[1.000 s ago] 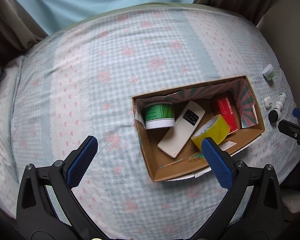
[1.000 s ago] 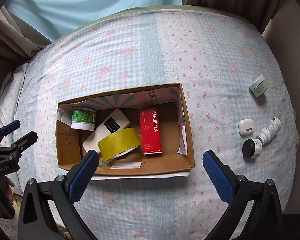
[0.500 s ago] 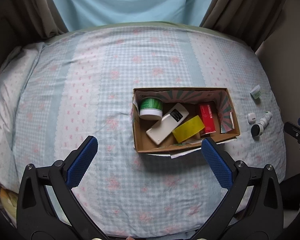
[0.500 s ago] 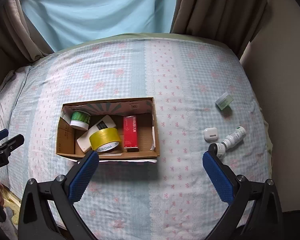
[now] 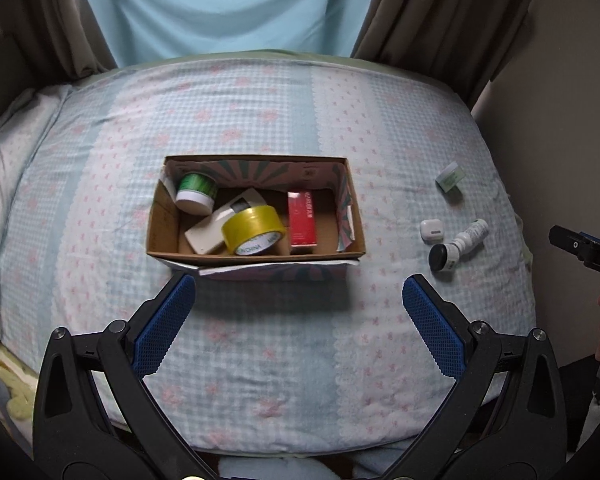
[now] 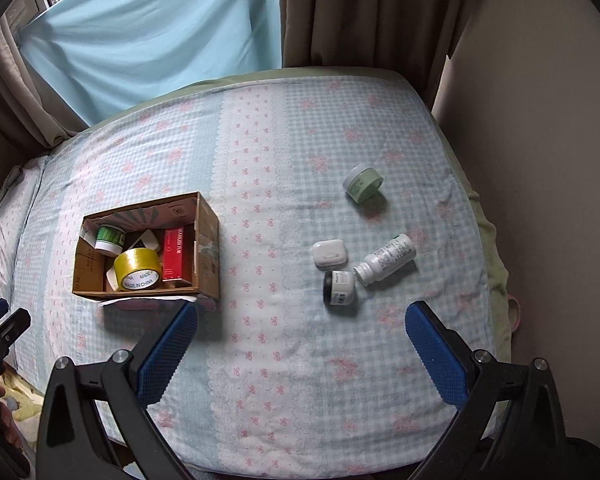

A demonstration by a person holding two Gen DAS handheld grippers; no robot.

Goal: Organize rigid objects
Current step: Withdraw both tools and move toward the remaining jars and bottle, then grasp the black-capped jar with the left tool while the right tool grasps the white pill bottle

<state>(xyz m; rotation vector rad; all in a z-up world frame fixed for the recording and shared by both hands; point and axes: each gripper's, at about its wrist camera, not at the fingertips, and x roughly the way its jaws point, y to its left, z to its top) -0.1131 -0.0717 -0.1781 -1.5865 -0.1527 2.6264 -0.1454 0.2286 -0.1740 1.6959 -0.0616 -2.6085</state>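
A cardboard box (image 5: pixel 156 226) (image 6: pixel 208 240) lies on the bed. It holds a green-lidded jar (image 5: pixel 196 194), a white remote (image 5: pixel 210 232), a yellow tape roll (image 5: pixel 254 230) (image 6: pixel 137 269) and a red carton (image 5: pixel 302 220) (image 6: pixel 174 254). To its right on the bedspread lie a pale green jar (image 6: pixel 362 183) (image 5: pixel 450 177), a white earbud case (image 6: pixel 330 253) (image 5: pixel 431 232), a white bottle (image 6: pixel 386 259) (image 5: pixel 472 234) and a black-capped jar (image 6: pixel 339 288) (image 5: pixel 443 257). My left gripper (image 5: pixel 298 320) is open and empty, in front of the box. My right gripper (image 6: pixel 300 340) is open and empty, in front of the loose items.
The checked bedspread (image 5: pixel 260 120) covers the whole bed. Brown curtains (image 6: pixel 364 12) and a light blue curtain (image 5: pixel 228 4) hang behind it. A beige wall (image 6: pixel 540 160) borders the bed's right side. The bed's front edge lies just under both grippers.
Both grippers have pulled back and up from the box, so more of the bed shows. The right gripper has also swung right, toward the loose items. Nothing on the bed has moved.
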